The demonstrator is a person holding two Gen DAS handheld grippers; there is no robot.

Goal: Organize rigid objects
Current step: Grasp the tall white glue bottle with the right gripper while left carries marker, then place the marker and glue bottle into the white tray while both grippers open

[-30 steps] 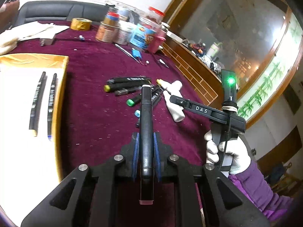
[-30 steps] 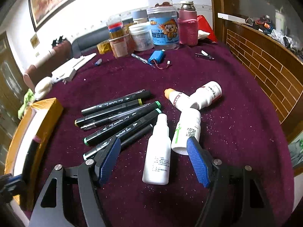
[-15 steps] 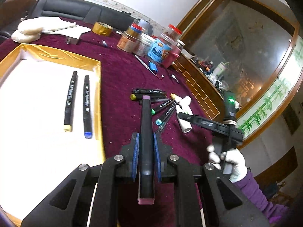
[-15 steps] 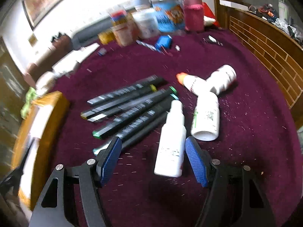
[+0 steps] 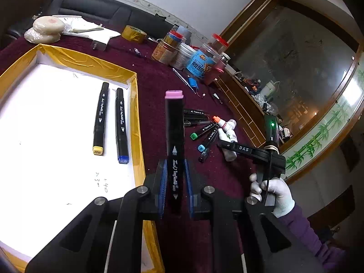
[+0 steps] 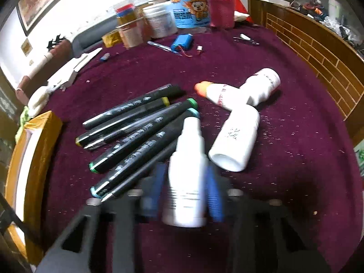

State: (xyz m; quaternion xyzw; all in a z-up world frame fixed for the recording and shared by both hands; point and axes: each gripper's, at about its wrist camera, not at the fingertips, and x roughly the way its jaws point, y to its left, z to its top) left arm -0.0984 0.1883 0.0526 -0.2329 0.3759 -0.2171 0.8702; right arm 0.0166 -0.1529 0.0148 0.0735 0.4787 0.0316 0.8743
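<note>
maroon cloth covers the worktop (image 6: 295, 136). left tool (image 5: 174, 182) pinches a pink-capped marker (image 5: 174, 141) by the gold-rimmed tray (image 5: 134, 104), where two markers (image 5: 110, 120) lie sorted. right tool (image 6: 185, 191), jaws just closing, squeezes a white bottle (image 6: 187, 173) mid-worktop.

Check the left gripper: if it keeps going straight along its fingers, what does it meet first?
The left gripper is shut on a pink-capped marker that leads. It points down past the tray's gold right rim, so bare maroon cloth probably comes first, though depth is unclear.
</note>
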